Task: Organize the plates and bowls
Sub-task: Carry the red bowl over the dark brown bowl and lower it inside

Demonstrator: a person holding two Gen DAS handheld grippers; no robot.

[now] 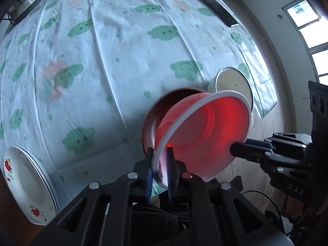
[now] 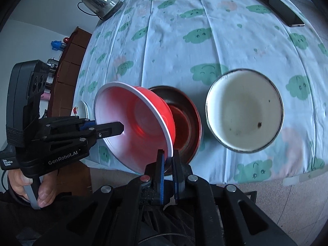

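A red plastic bowl (image 1: 205, 127) with a white rim hangs tilted over a stainless steel bowl (image 1: 150, 121) that sits on the table near its front edge. My left gripper (image 1: 160, 156) is shut on the red bowl's rim. My right gripper (image 2: 169, 156) is shut on the rim of the same red bowl (image 2: 143, 110), on the opposite side. In the right wrist view the steel bowl (image 2: 184, 123) lies just behind the red one, partly hidden by it. Each view shows the other gripper: the right gripper (image 1: 232, 149) and the left gripper (image 2: 122, 128) both reach the rim.
A white enamel bowl (image 2: 244, 110) with a dark rim stands right of the steel bowl. Stacked flowered plates (image 1: 26, 184) sit at the table's front left corner. A phone (image 2: 278, 8) and a glass kettle (image 2: 98, 2) are at the far side. A person's hand (image 2: 30, 186) holds the left gripper.
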